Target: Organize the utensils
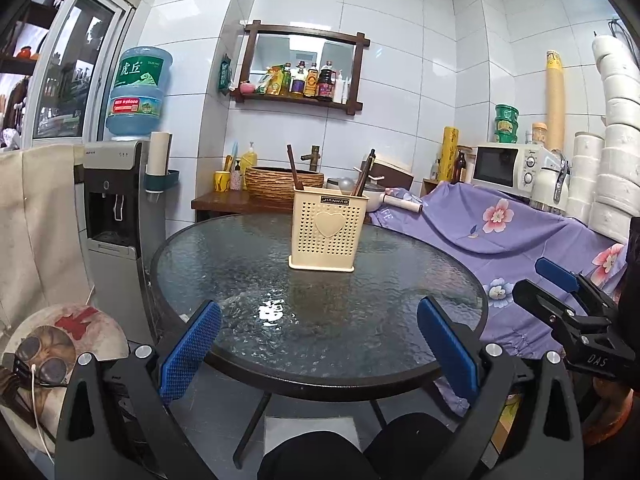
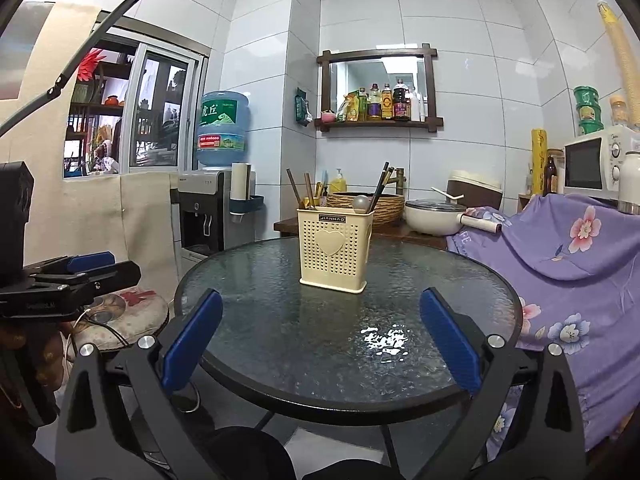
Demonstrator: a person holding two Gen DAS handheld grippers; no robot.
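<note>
- Utensil holder (image 1: pixel 328 229) is standing upright on the round glass desk (image 1: pixel 240 264), far of centre, heart-embossed perforated face turned toward the cameras.
- Long axis of the holder is running vertical; its open top is facing up.
- Chopsticks (image 2: pixel 380 189) are sticking out of the right compartment, leaning right; brown-handled utensils (image 2: pixel 298 190) are poking up from the left side, tilting slightly left. A metal spoon bowl (image 2: pixel 361 203) is showing just above the rim, right of middle.
- Left tongs (image 1: pixel 318 344) are sitting released, blue pads spread wide, gripping nothing, hovering over the near edge of the desk.
- Right tongs (image 2: pixel 320 338) are likewise spread apart and empty, over the near desk edge; in the left view they are showing at the far right, off the desk rim.
- Glass between the tongs and the holder is lying bare; holder is standing well apart from every desk edge.
- Purple floral cloth (image 2: pixel 568 248) is crowding the right rim of the desk; water dispenser (image 1: pixel 114 204) is standing beside the left rim; a low wooden counter with a woven basket (image 2: pixel 372 204) is sitting just behind the far edge.
</note>
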